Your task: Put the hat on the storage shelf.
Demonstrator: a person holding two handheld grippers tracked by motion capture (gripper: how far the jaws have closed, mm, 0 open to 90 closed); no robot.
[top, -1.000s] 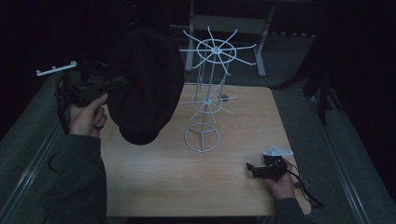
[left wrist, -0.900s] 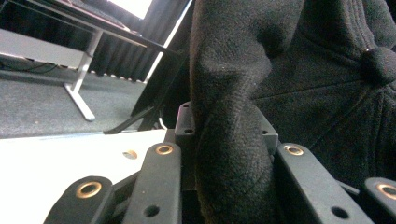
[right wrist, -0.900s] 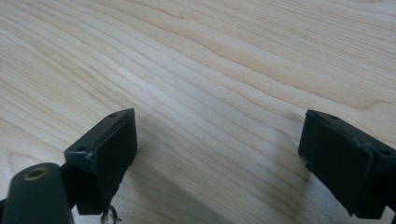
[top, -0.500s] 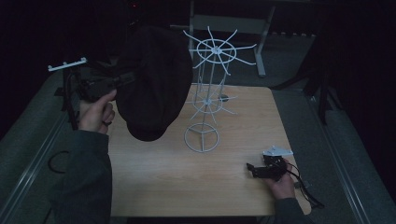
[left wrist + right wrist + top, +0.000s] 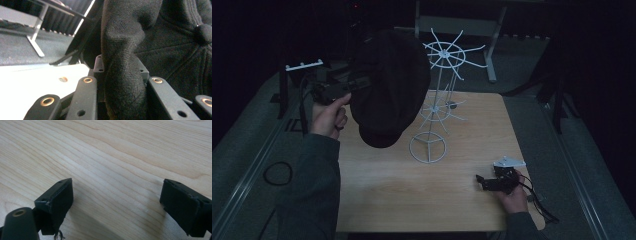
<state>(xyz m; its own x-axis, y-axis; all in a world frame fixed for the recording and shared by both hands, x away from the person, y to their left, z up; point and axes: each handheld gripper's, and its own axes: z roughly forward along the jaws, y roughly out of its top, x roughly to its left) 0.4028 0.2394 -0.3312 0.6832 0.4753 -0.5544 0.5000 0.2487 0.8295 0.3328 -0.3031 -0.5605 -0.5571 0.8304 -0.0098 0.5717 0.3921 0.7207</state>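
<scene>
Just left of the white wire rack [image 5: 438, 100], the black cap [image 5: 388, 90] has risen and swung closer, likely to be hung; it hangs long axis vertical, pinched by the left gripper [image 5: 120, 82]. The right gripper [image 5: 117, 205] idles spread on the counter [image 5: 412, 195].

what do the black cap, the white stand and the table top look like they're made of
Cap: soft, matte black cloth, likely wool or felt; fuzzy nap and stitched seams show.
Stand: thin wire, probably metal with a white coating.
Table top: pale wood or wood-look laminate; grain lines show.
</scene>
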